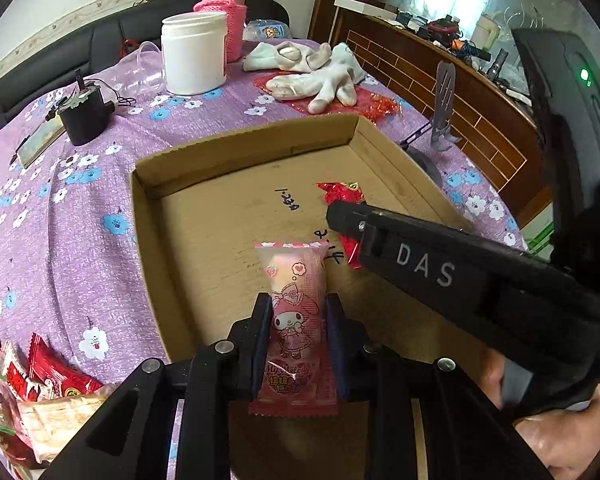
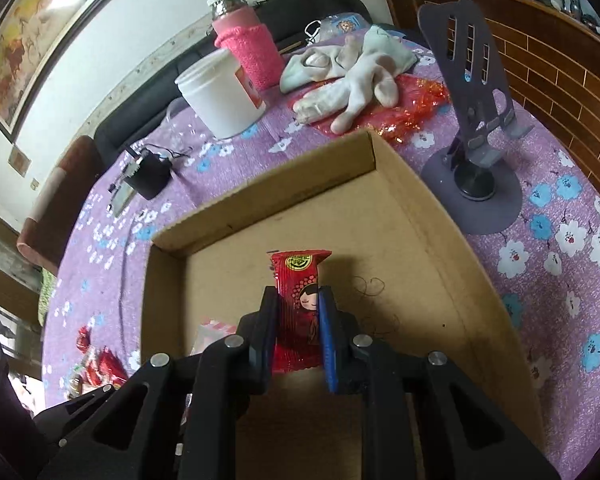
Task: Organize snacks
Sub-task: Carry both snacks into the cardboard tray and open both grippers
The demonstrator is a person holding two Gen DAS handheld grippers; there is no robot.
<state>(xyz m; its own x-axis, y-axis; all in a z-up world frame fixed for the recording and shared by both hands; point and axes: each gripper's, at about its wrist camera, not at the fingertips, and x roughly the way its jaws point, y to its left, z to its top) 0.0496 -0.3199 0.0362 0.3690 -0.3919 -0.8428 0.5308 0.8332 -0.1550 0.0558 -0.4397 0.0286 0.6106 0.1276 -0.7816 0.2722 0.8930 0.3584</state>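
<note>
- Left wrist view: the left gripper (image 1: 298,344) sits low at the bottom centre, its fingers (image 1: 260,332) clamped on a pink snack packet (image 1: 296,320) that stands up between them over the near part of the cardboard box (image 1: 244,152).
- Same view: the right gripper (image 1: 346,216) reaches in from the right edge across the middle of the frame, a red snack packet (image 1: 342,192) poking out past its tip above the box floor. From here I cannot tell how its fingers stand.
- Same view, lower left corner: a pile of snacks (image 1: 40,384) waits on the purple surface (image 1: 80,208) outside the box. The box floor looks bare apart from what the grippers hold, so I'd judge the sorting is barely begun.
- Right wrist view: the right gripper (image 2: 298,332) is at the bottom centre, angled down into the box, fingers (image 2: 326,340) pressed on the red snack packet (image 2: 300,304), which stands upright in the middle of the frame.
- Same view: the pink packet's striped end (image 2: 216,326) peeks out left of the fingers, and loose snacks (image 2: 100,364) lie at lower left on the surface.
- My read: both packets are poised for release into the box; the pile is left.
</note>
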